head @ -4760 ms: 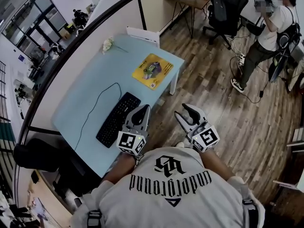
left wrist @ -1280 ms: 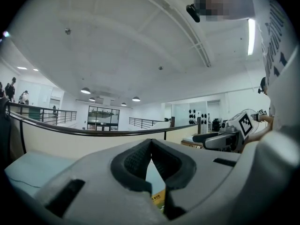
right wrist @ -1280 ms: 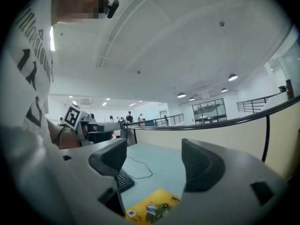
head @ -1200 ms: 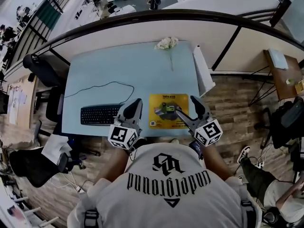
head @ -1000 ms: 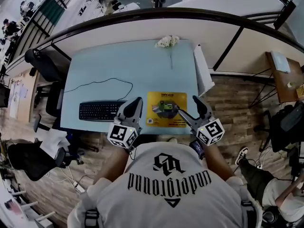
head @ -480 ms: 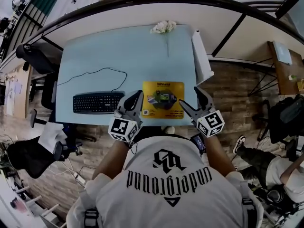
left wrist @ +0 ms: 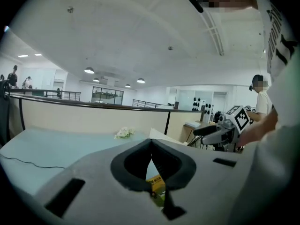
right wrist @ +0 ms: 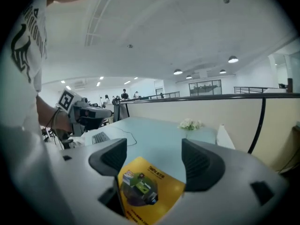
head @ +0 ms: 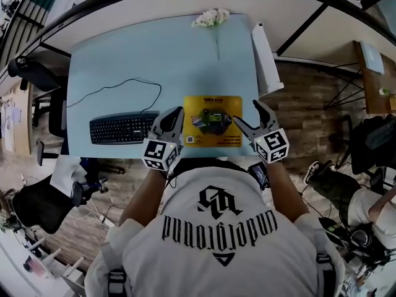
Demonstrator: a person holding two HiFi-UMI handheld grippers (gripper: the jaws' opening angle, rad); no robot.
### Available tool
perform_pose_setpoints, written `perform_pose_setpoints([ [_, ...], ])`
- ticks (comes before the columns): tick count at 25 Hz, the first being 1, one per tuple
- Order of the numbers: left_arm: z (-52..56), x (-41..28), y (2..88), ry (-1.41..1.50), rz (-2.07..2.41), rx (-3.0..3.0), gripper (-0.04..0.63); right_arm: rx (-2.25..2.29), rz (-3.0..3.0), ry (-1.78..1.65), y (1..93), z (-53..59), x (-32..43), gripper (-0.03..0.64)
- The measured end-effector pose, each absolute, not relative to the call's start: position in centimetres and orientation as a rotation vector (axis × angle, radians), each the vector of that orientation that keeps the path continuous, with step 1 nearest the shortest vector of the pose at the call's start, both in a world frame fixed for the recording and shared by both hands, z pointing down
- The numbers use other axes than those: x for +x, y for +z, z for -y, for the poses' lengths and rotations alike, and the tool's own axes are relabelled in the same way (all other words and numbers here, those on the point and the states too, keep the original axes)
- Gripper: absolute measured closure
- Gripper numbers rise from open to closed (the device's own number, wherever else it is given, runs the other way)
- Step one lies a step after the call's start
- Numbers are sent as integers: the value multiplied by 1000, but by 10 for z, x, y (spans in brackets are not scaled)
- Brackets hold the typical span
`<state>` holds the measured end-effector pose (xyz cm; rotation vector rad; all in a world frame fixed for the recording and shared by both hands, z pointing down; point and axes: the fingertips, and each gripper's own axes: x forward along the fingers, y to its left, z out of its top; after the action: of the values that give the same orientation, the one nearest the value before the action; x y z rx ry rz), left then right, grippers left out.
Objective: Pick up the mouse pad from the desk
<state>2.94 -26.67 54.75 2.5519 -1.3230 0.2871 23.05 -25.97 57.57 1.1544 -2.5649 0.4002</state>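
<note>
Yellow rectangular mouse pad [head: 213,121] flat on pale-blue tabletop [head: 124,54]: ease wide-open, empty right gripper [head: 246,114] fingers around its near edge; left gripper [head: 178,111] fingers closed, empty.

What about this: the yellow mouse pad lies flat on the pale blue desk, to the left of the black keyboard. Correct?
Not quite. The mouse pad lies to the right of the keyboard, not the left, as the head view shows. The rest holds: it lies flat on the pale blue desk.
</note>
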Motion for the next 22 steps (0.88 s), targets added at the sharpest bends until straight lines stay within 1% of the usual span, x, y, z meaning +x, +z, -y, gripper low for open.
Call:
perform_pose_setpoints([
  [8,292,10,614,451,1268,2487,588,1099,2451,460,637,291,216,255],
  [15,304,-3,679,603,1189,2428,588,957,2270,442,724,304,215,247],
  [22,311,-10,714,651,1140,2369,587,877,2146,533,784,307,220,224],
])
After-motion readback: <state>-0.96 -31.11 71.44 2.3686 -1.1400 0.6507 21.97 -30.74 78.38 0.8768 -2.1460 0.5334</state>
